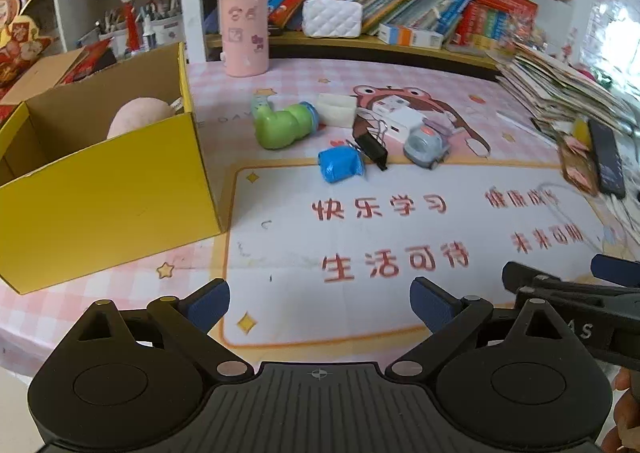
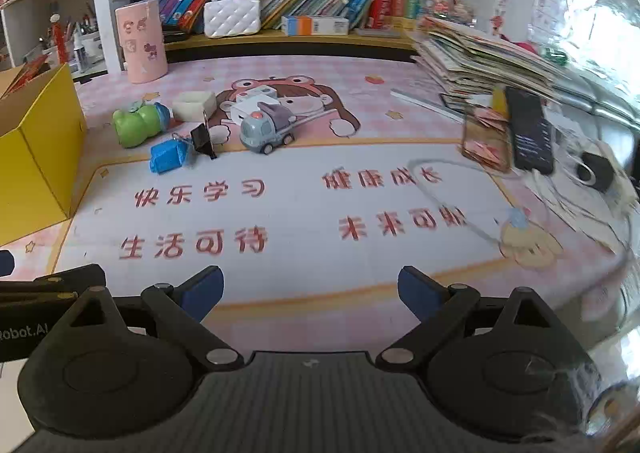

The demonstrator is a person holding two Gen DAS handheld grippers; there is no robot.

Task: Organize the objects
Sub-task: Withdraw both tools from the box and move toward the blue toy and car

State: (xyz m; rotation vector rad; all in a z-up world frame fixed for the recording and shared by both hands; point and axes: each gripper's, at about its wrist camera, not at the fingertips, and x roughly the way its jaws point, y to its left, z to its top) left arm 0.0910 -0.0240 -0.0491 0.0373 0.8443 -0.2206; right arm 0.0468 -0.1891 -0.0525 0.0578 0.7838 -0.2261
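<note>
Barely begun: one pale pink soft item (image 1: 138, 115) already inside the yellow box (image 1: 108, 189), far ahead and left of the left gripper (image 1: 320, 307). Still loose on the worktop (image 1: 400, 189), well beyond both sets of jaws: green toy (image 1: 282, 127), blue wrapped roll (image 1: 340, 165), black binder clip (image 1: 372, 147), grey toy truck (image 2: 266, 131), cream tray (image 2: 195, 105) and white boxes (image 2: 250, 103). Both sets of jaws spread wide, nothing between them; right gripper (image 2: 310, 293) likewise empty. Printed across the mat in red: "快乐学习", "健康成长", "生活可待", "未来可期". "Robot.AI" partly legible on the neighbouring gripper's body.
</note>
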